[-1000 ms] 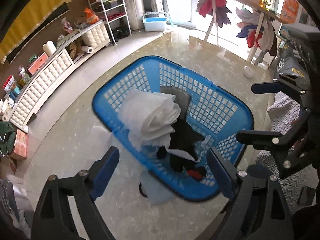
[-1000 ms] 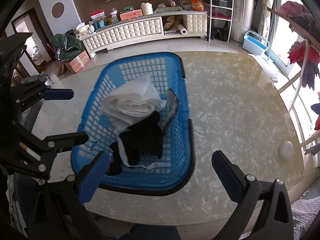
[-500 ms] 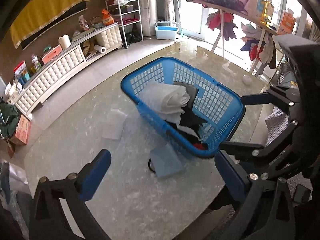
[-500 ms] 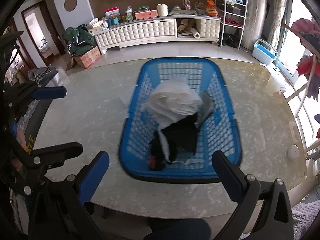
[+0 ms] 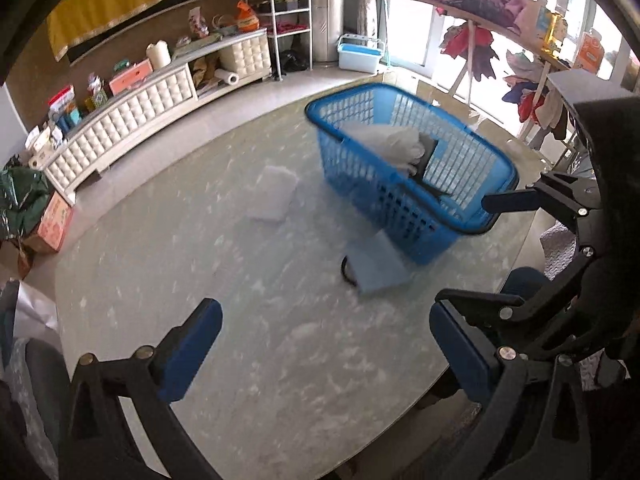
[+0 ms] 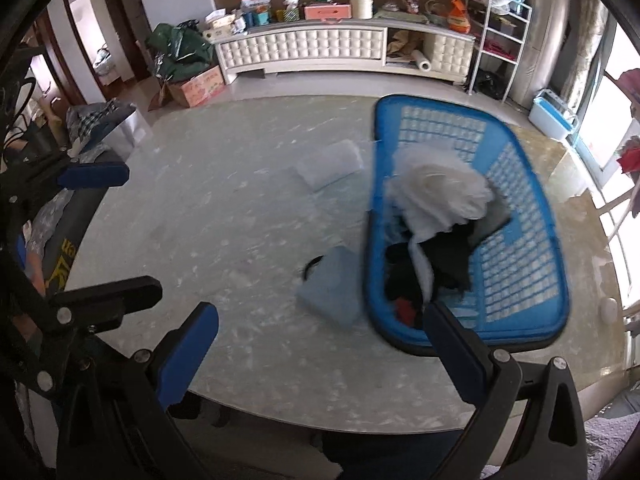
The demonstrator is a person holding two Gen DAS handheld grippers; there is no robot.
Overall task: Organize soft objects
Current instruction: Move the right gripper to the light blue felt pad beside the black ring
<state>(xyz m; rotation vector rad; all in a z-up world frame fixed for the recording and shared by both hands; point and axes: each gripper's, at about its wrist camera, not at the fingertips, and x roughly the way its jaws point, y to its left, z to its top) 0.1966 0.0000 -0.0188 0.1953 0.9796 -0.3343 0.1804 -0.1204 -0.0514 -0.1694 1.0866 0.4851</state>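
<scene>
A blue laundry basket [image 5: 404, 196] [image 6: 520, 248] stands on the marble table. It holds a rolled white cloth [image 5: 386, 146] [image 6: 440, 196], black garments [image 6: 444, 256] and a bit of red fabric [image 6: 406, 310]. A folded light-blue cloth [image 5: 378, 266] [image 6: 330, 284] lies on the table beside the basket, with a black loop at its edge. A folded white cloth [image 5: 272, 194] [image 6: 330, 164] lies farther left. My left gripper [image 5: 320, 352] is open and empty above the table's near part. My right gripper [image 6: 320, 356] is open and empty near the front edge.
The table [image 5: 200, 280] is a round glossy marble top. A white tufted cabinet [image 6: 320, 48] with clutter runs along the far wall. A clothes rack [image 5: 500, 20] with hanging garments stands at the right. A cardboard box [image 6: 196, 86] sits on the floor.
Both grippers have pulled back and swung left from the basket. The basket now sits to the right in both views, and more of the table and the two folded cloths show.
</scene>
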